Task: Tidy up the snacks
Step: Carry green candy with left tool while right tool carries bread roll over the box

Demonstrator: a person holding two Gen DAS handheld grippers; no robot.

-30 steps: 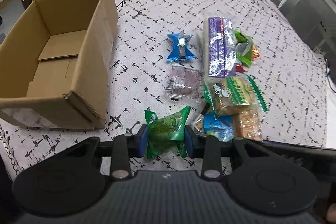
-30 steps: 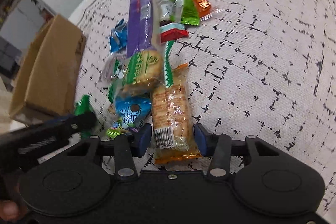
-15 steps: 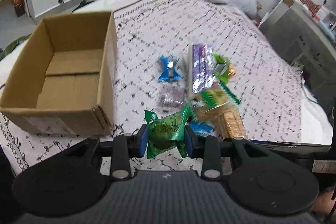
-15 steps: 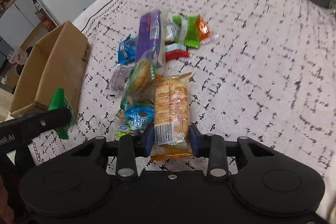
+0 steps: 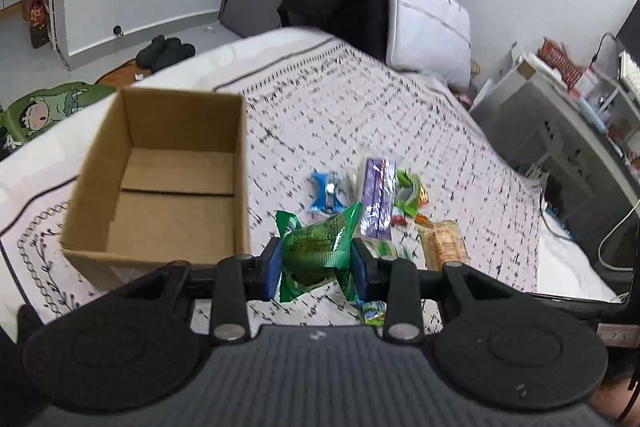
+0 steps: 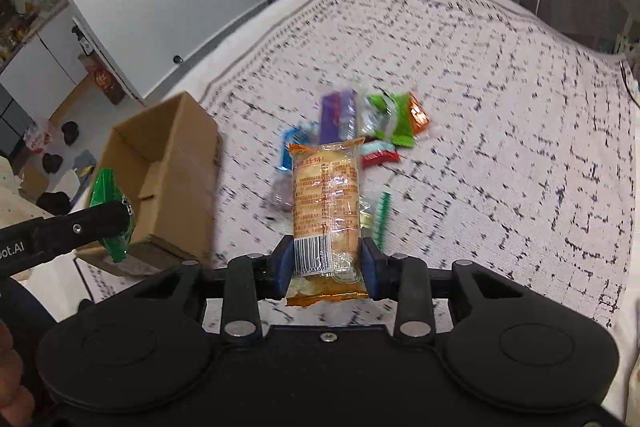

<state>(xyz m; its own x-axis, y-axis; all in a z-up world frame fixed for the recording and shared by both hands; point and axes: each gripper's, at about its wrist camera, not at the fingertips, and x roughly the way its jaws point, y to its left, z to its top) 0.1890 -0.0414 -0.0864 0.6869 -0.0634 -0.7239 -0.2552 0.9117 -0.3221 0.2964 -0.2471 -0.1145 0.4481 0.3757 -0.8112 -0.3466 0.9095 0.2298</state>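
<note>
My left gripper (image 5: 316, 269) is shut on a green snack packet (image 5: 316, 251), held up above the bed. An open, empty cardboard box (image 5: 160, 187) stands on the bedspread to the left of it. My right gripper (image 6: 325, 267) is shut on a long orange cake packet (image 6: 325, 199), lifted clear of the cover. From the right wrist view the left gripper with the green packet (image 6: 110, 211) shows at the left, in front of the box (image 6: 168, 171). Several loose snacks (image 6: 360, 127) lie in a heap on the bed, among them a purple bar (image 5: 376, 195) and a blue packet (image 5: 326, 193).
The bed carries a white cover (image 6: 500, 131) with black marks. A white pillow (image 5: 428, 23) and dark clothes lie at its head. A grey shelf unit (image 5: 560, 115) with clutter stands to the right. Shoes (image 5: 164, 51) and a green mat (image 5: 44, 107) lie on the floor beyond the left edge.
My right gripper shut on the orange cake packet and lifted it off the bed. My left gripper rose with the green packet; the box and the heap now look farther below.
</note>
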